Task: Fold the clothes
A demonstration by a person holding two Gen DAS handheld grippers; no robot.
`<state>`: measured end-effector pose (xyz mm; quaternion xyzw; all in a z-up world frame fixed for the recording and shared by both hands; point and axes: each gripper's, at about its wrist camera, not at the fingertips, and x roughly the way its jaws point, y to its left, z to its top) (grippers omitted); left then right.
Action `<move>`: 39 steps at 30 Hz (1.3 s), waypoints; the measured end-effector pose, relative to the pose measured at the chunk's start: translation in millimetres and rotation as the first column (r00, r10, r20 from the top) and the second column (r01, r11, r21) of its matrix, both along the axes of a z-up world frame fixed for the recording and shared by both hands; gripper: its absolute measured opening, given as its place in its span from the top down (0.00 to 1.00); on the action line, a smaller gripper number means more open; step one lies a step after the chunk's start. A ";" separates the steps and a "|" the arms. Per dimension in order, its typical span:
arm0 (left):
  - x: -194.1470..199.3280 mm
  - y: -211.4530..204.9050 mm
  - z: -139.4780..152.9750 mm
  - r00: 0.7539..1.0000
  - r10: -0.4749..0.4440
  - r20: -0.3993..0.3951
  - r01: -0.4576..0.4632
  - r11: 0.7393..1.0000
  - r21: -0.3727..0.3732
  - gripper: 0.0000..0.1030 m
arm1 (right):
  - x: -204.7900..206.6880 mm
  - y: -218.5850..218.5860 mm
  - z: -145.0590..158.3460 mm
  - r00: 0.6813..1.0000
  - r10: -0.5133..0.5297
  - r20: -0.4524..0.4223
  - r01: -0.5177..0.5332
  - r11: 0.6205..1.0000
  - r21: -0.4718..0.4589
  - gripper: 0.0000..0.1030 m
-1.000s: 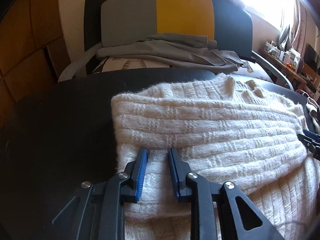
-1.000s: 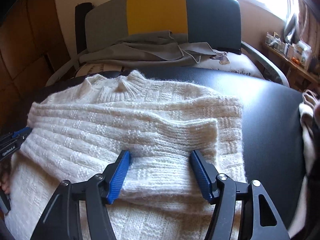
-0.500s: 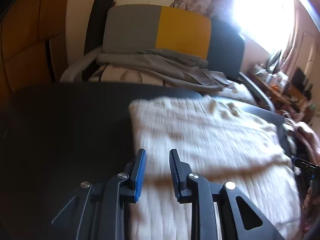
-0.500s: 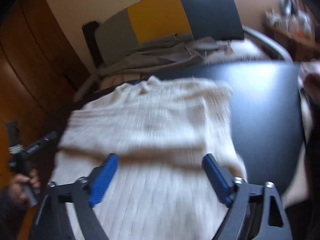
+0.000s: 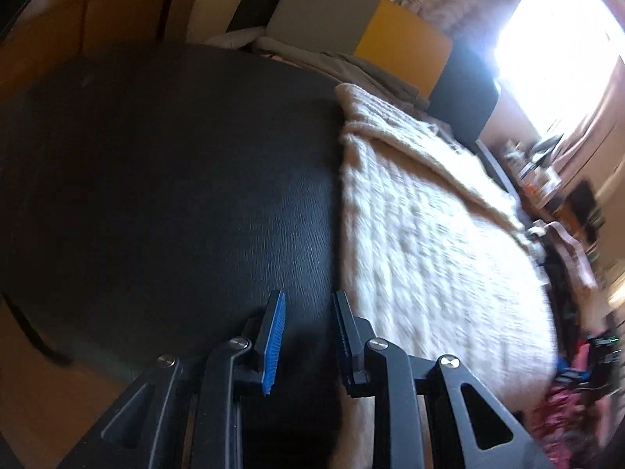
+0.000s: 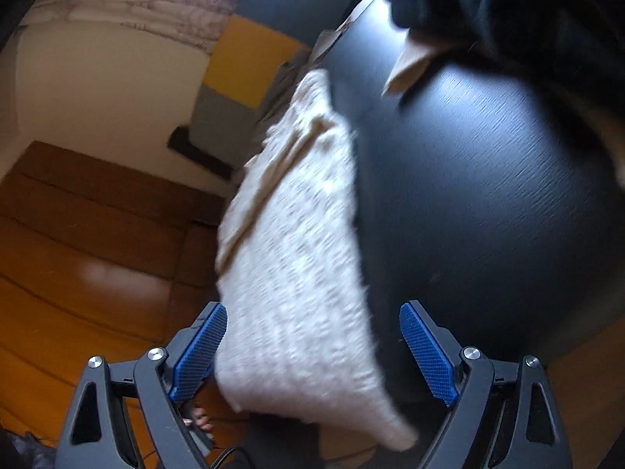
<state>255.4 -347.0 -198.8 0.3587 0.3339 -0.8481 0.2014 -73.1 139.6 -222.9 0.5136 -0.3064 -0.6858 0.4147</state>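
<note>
Two grippers are seen, each tilted steeply, so that both views are rolled to one side. The left gripper is held low over the black bench, its blue ribbed pads parted by a narrow gap with nothing between them; the bare bench surface lies under it and the sweater's edge passes just at its 3 o'clock side. The right gripper is spread wide, empty, its blue cross-hatched pads standing to either side of the sweater's near end without touching it.

The cream knit sweater is laid flat on the bench in a folded, roughly rectangular shape, its thick ribbed wool fuzzy at the edges and blurred by motion. In the right wrist view it runs from 6 o'clock toward 12 o'clock. The bench top is matt black with a fine leather-like grain. At 12 o'clock a chair back in grey, yellow and dark panels is seen, with grey cloth draped below it.
</note>
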 end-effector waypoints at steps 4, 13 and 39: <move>9.4 11.3 -3.0 0.997 -0.049 -0.055 0.051 0.998 0.038 0.73 | 5.9 -26.1 -0.2 0.996 0.086 -0.018 -0.086 0.996 -0.004 0.11; -12.5 50.1 -0.3 0.969 -0.245 -0.028 0.243 0.969 -0.046 0.65 | 13.5 -69.7 -0.1 0.968 0.247 -0.046 -0.246 0.969 0.030 0.10; -25.9 46.7 -1.0 0.954 -0.296 0.045 0.294 0.955 0.046 0.90 | 20.3 -79.0 3.8 0.919 0.371 -0.134 -0.313 0.892 0.326 0.51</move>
